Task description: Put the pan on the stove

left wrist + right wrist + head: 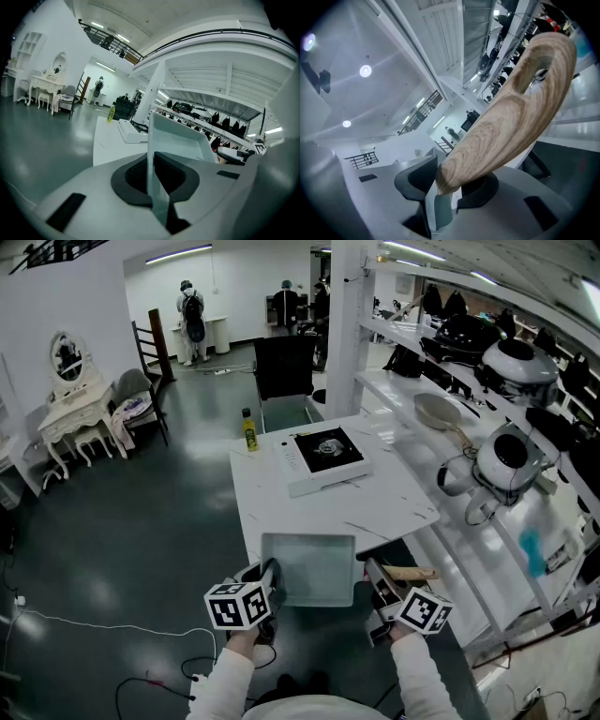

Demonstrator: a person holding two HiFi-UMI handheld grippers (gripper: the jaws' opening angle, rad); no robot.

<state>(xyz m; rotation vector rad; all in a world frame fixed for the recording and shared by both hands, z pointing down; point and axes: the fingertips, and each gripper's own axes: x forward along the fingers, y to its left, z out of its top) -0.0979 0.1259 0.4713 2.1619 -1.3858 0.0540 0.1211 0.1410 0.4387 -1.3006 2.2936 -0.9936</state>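
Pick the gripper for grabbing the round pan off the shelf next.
Right, probably. The pan sits on the shelf beside the right gripper; the left gripper is clamped on the tray rim. But the right holds a wooden handle, so it must drop that first.

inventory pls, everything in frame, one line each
tray: 1, pale grey, at table's near edge
wooden handle: 1, brown, near right
stove: 1, white with black top, mid table
bottle: 1, yellow, table's far left corner
pan: 1, beige, shelf right of table
rounded vessels: 2, white, right shelves
table: 1, white, ahead
dressing table: 1, white, far left
people: about 3, far back
left gripper: 1, shut on tray rim
right gripper: 1, shut on wooden handle
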